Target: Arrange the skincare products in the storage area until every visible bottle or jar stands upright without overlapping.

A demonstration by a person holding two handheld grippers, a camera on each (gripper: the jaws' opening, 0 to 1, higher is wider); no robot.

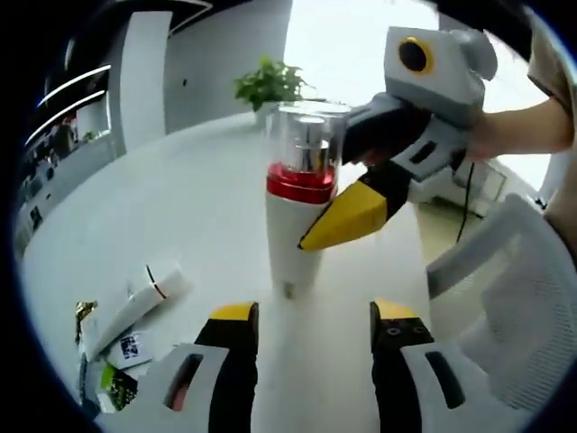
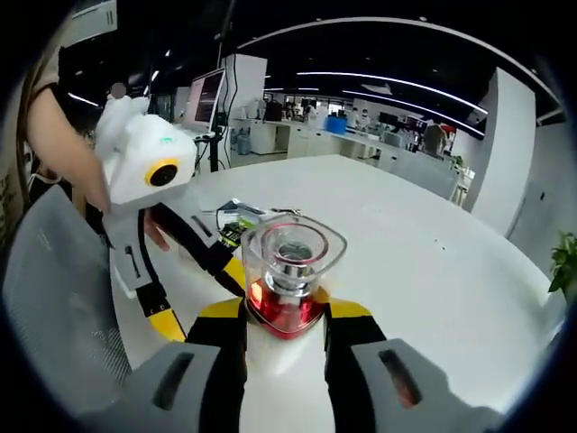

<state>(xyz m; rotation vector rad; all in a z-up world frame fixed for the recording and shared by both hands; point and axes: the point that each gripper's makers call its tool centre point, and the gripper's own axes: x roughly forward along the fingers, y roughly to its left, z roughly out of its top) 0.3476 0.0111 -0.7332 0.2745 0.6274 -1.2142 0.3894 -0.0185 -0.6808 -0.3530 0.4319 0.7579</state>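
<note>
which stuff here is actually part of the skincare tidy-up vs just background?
Job:
- white bottle with red band and clear cap, upright on the table, held by the right gripper
- white tube, lying flat
- small packets beside it
- left gripper, open

Lying about:
- potted plant
- mesh chair
- white table

My right gripper (image 2: 285, 327) has matt black jaws with yellow, rubbery-looking tips and a smooth pale grey plastic shell. Between them, the bottle (image 1: 301, 203) shows 1 clear, glossy plastic cap, a shiny metal pump inside, a glossy red collar and a smooth white body. The table (image 1: 189, 203) looks white, smooth and faintly glossy. The chair (image 1: 514, 298) back seems pale woven mesh. A white tube (image 1: 135, 302) appears satin plastic.
</note>
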